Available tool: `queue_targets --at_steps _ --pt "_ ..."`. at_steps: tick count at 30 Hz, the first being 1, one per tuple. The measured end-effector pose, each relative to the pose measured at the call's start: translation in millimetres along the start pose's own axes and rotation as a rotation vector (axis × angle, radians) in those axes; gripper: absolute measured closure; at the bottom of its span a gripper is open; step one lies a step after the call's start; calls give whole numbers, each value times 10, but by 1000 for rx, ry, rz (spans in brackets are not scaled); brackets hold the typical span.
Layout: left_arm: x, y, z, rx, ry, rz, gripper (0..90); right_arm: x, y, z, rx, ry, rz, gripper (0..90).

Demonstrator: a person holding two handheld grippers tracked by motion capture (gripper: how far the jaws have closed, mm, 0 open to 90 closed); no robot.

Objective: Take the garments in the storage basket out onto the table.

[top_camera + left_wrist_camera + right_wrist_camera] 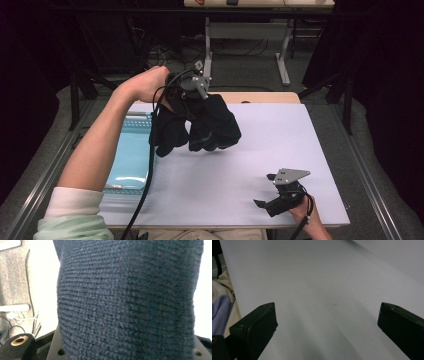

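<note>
**Dark knit gloves lifted over the table**

The person's left hand-held gripper (pixel 196 92) is raised above the far left part of the white table (pixel 260 150), and it is clamped on a pair of dark knitted gloves (pixel 205 127). The gloves hang down from it in a bunch, clear of the table top, their fingers pointing downward. In the left gripper view the dark blue knit (pixel 127 302) is pressed right up against the camera, with its ribbed rows easy to read.

Below and to the left of the hanging gloves a light blue tray (pixel 131 155) lies at the table's left edge, under the person's bare left forearm.

The right hand-held gripper (pixel 270 197) rests low near the front right corner of the table, well apart from the gloves. Its jaws stand wide apart with nothing between them; in the right gripper view the two black pads (pixel 254 327) frame bare white table surface.
</note>
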State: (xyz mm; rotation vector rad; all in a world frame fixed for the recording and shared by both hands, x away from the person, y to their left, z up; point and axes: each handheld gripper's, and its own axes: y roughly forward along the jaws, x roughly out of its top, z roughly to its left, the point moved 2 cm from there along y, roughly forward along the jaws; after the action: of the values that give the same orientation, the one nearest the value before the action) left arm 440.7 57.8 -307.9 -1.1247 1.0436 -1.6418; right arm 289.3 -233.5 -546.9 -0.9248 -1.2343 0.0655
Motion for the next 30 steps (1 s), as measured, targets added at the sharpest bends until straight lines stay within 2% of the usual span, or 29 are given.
queue_targets --at_steps 5,8,9,10,16,17,18,21,24,27,30 --pt "44 128 -28 -7 -6 -13 534 0 2 0 -3 1 2 18" --pt "58 191 -20 -3 12 -19 534 -1 2 -2 -6 1 2 18" --pt "62 222 -34 -8 -11 -36 534 -1 3 -3 -5 1 1 18" --pt "67 246 -40 -9 -15 -41 534 -1 3 -3 -5 5 -1 18" --pt "113 395 -64 -10 -6 -56 533 -2 4 -8 -2 2 -2 18" --pt "119 415 -57 -8 6 -49 533 -1 0 -5 -4 3 4 18" --pt "125 449 -72 -13 -17 -63 533 -2 3 -3 -6 5 -6 18" --pt "130 517 -66 -9 -14 -76 532 0 3 -8 0 -1 -5 18" --pt "106 604 -54 -17 -42 -86 531 -2 0 -2 1 6 -5 18" --pt "73 693 -54 -4 -56 -98 530 -1 -4 -8 2 -2 -4 18" --pt "32 754 -55 2 -79 -120 528 -1 -2 0 2 9 -4 18"
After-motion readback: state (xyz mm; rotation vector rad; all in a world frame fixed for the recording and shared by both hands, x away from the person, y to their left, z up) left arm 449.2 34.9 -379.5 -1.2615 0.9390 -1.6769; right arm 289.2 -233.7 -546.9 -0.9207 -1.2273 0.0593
